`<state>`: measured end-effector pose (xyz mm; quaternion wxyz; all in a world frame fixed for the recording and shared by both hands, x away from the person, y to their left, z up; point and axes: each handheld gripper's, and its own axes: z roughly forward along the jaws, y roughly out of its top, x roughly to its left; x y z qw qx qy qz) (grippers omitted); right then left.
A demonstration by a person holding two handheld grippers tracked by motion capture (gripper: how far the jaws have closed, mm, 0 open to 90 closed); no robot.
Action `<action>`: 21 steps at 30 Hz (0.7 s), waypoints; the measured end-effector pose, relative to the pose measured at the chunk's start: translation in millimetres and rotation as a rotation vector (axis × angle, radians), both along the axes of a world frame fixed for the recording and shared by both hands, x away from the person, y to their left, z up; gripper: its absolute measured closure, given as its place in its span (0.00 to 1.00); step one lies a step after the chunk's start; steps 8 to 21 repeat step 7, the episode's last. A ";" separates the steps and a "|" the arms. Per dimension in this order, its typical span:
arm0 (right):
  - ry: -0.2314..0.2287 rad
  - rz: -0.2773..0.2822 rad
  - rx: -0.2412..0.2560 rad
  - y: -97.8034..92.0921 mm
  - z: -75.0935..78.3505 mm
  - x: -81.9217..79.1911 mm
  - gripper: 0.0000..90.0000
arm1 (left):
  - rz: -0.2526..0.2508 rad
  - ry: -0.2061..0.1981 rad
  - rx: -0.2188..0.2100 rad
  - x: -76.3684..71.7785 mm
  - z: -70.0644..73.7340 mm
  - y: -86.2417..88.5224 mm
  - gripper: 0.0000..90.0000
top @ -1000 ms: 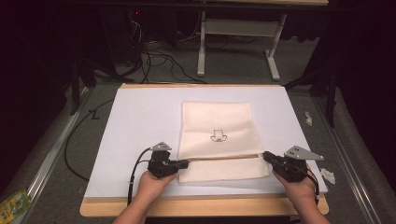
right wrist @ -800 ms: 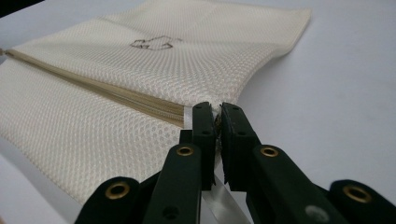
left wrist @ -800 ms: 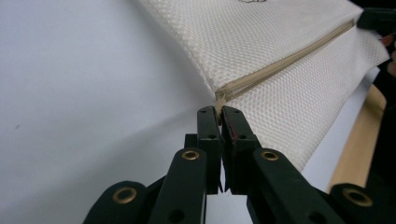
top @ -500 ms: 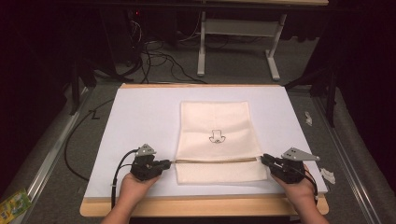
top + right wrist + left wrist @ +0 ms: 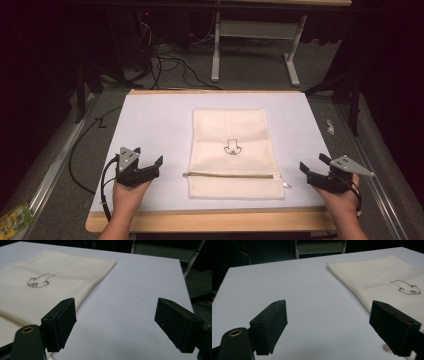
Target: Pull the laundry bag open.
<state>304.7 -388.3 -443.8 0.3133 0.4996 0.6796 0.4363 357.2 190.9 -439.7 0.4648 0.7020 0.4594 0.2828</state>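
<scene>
While the cream pouch (image 5: 232, 152) lies flat mid-bench, both grippers, left (image 5: 148, 169) and right (image 5: 314, 171), are held released beside it; its near corners should be pinched evenly.

High view overhead, facing forward-down; 2 gripper views low, close, both sharing cream pouch (image 5: 233, 152) on table (image 5: 150, 125).

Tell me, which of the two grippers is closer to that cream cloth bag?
Right, though only slightly. The right gripper sits just off the near right corner of the cream bag; the left gripper waits a little farther off its left edge. Both are open, touching nothing.
</scene>
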 end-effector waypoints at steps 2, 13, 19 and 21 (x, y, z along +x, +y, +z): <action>0.001 -0.022 0.017 -6.6 -0.1 -0.8 0.19 | -0.011 0.005 0.011 0.6 -1.1 -2.4 0.15; -0.004 -0.030 0.008 -6.4 0.1 -1.1 0.19 | -0.045 0.025 0.045 2.5 -4.7 -9.3 0.10; -0.004 -0.030 0.008 -6.4 0.1 -1.1 0.19 | -0.045 0.025 0.045 2.5 -4.7 -9.3 0.10; -0.004 -0.030 0.008 -6.4 0.1 -1.1 0.19 | -0.045 0.025 0.045 2.5 -4.7 -9.3 0.10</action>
